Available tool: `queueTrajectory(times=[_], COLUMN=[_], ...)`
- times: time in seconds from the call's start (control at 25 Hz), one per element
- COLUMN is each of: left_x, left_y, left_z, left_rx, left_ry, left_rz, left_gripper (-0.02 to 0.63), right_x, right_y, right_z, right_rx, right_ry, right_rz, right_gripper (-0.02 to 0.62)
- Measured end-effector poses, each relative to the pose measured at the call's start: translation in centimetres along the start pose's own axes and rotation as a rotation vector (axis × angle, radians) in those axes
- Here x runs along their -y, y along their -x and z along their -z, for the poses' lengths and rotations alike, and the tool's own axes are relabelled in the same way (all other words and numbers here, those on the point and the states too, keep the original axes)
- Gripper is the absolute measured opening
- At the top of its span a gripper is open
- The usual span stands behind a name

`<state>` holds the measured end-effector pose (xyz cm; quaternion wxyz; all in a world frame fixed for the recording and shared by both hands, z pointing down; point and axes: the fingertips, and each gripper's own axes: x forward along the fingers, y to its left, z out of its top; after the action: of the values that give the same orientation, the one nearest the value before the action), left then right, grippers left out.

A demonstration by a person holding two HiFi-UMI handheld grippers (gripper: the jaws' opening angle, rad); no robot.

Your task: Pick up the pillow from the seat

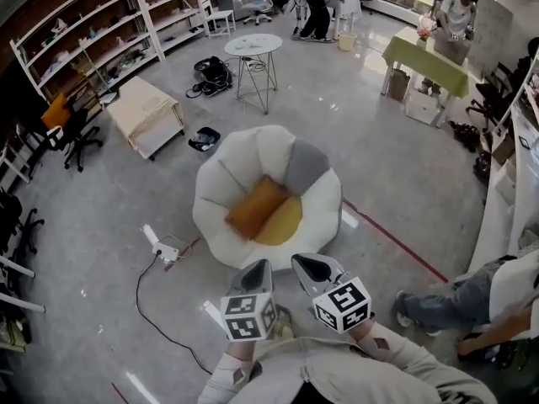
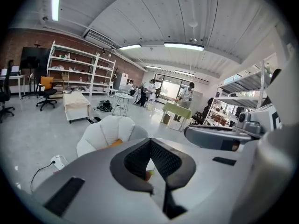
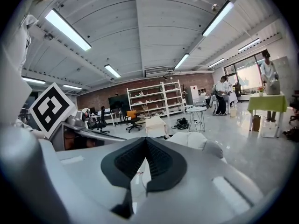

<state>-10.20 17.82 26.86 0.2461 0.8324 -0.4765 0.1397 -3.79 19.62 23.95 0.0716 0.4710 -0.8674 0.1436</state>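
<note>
two claws are in view, side by side, and each has its jaws pressed together with nothing between them: the left gripper (image 1: 255, 269) and the right gripper (image 1: 312, 266). straight ahead of both sits one round white petal-shaped beanbag seat (image 1: 223, 175) with a single grey panel on its far right side; its near rim lies just past the tips. two cushions lie on that seat. one orange rectangular fabric pillow (image 1: 255, 207) is ahead of the left gripper and apart from it. one yellow rounded cushion (image 1: 286, 224) is partly under the pillow's right edge, ahead between the two claws. left of the left gripper the grey floor is open but for one white power strip (image 1: 166, 251) with a black cable, near the seat's left edge. right of the right gripper one red tape line (image 1: 396, 244) runs away from the seat, and further right are one seated person's legs (image 1: 438, 305). beyond the seat stand one round white table on thin legs (image 1: 253, 44), one low beige bench (image 1: 145, 112) off to the left and one green-covered table (image 1: 425, 57) off to the right, with wide bare floor between them and the seat.
</note>
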Motion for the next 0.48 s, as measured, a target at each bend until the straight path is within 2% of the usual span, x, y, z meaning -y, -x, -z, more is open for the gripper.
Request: queueTrajectory(times=[0.48], left_x=[-5.0], left_y=[-4.4], left_z=[-3.0], left_rx=[-0.025], left_ry=[-0.005], left_rz=[0.063], left_gripper=[0.006], right_x=[1.9], right_y=[-6.7], right_z=[-1.9], right_rx=[0.005], right_ry=[-0.010], right_rz=[0.081], right_gripper=[0.000])
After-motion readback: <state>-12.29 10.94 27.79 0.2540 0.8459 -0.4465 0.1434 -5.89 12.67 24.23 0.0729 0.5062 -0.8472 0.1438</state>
